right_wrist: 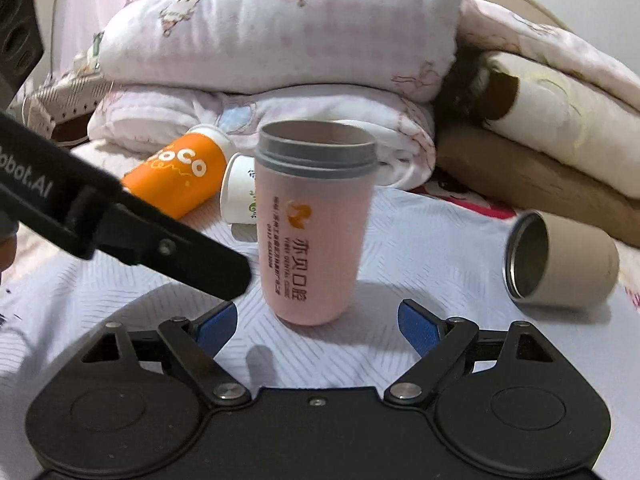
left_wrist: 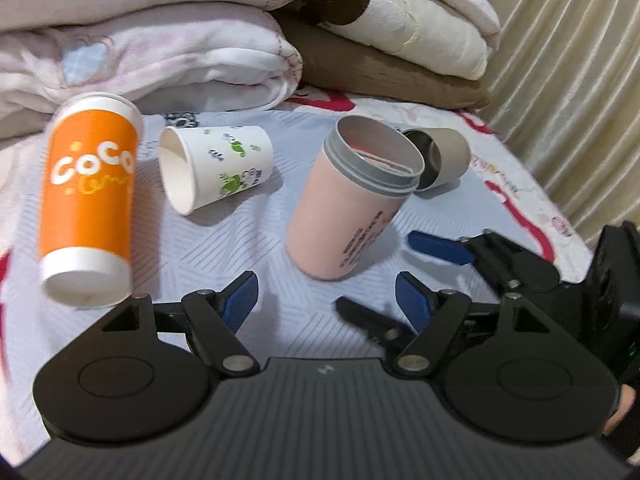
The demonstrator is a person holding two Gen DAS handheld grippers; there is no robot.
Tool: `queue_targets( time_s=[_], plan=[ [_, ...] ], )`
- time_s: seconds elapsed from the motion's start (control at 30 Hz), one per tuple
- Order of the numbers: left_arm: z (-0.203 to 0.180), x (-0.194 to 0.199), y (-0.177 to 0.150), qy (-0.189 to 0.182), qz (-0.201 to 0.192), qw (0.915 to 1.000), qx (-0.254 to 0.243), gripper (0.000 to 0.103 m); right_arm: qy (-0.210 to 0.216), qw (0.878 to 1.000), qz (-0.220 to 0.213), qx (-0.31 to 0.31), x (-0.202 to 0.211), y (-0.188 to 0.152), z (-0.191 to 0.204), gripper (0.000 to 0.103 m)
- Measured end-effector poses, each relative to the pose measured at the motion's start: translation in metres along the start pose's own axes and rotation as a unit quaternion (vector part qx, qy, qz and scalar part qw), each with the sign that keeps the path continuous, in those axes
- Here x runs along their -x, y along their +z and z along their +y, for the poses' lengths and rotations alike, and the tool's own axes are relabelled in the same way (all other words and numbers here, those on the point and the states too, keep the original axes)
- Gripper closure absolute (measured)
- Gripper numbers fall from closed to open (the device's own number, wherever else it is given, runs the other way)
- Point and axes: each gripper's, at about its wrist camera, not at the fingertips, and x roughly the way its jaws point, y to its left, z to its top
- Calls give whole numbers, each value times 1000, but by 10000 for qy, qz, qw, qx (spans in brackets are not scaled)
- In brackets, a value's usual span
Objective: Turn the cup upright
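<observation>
Folded quilts [left_wrist: 152, 52] are piled at the far side of the bed, pink-printed ones on the left and a cream one over a brown blanket [left_wrist: 384, 68] on the right. A pale patterned sheet [left_wrist: 248, 240] covers the bed in front of them, and all the cups sit on it.

The orange cup [left_wrist: 90, 196] lies on its side at the far left, its white base end toward the left wrist camera; its mouth faces away, so its inside cannot be seen. The pink cup [right_wrist: 316, 228] stands upright in the middle of the sheet, grey rim on top and mouth open; from the left wrist view the inside shows a grey wall and a partly orange-pink floor, with no clear contents. The white paper cup [left_wrist: 216, 168], printed with green figures, lies on its side between the orange and pink cups, mouth toward the near left, and looks empty. The beige cup [right_wrist: 560, 260] lies on its side at the right, beyond the pink cup, its dark metal-lined mouth turned left and nothing visible in it.

The left gripper [left_wrist: 326, 300] hangs just near of the pink cup, jaws spread, holding nothing. The right gripper [right_wrist: 316, 326] sits right in front of that cup, blue pads wide apart and off its wall, also released.
</observation>
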Motion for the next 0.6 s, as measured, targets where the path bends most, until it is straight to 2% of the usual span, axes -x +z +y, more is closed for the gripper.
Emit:
queue_targets(
  time_s=[0.13, 0.27, 0.33, 0.43, 0.6],
  plan=[
    [-14, 14, -4, 367, 155, 9992, -33, 28, -56, 9993, -16, -371, 18, 2, -5, 13],
    [-32, 31, -8, 609, 138, 9980, -20, 26, -60, 9992, -37, -384, 36, 6, -4, 13],
    [-44, 44, -11, 830, 37, 9965, -120, 23, -81, 9990, -32, -442, 48, 8, -4, 13],
    [-56, 67, -15, 942, -117, 9952, -230, 19, -89, 9981, -18, -604, 64, 13, -4, 13],
    [-66, 111, -19, 1146, -433, 9924, -93, 12, -203, 9980, 0, -607, 98, 21, 3, 13]
  ],
)
